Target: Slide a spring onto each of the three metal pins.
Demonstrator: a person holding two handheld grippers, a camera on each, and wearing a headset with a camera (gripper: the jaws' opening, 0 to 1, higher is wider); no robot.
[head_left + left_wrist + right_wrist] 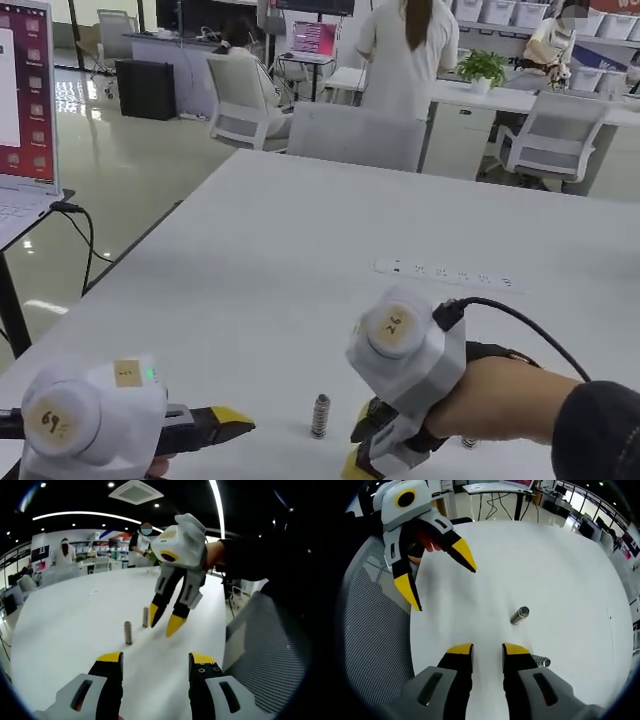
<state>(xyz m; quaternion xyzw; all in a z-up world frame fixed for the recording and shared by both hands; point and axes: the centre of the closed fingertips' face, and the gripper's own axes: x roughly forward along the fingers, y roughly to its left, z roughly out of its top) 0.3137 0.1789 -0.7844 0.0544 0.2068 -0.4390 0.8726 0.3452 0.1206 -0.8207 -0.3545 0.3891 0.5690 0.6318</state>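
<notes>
right gripper (487, 650) is open a little with nothing in it, low over the white tabletop (560, 570). the near spring (540, 661) stands just beside one of its jaws. the far spring (520, 615) stands a bit further out. left gripper (156, 660) is open wide, empty too, and points at both springs.

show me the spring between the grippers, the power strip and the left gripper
spring (320, 416), head view, middle of its coils
power strip (445, 272), head view, middle of its top
left gripper (445, 589), right gripper view, midway between its fingertips
</notes>
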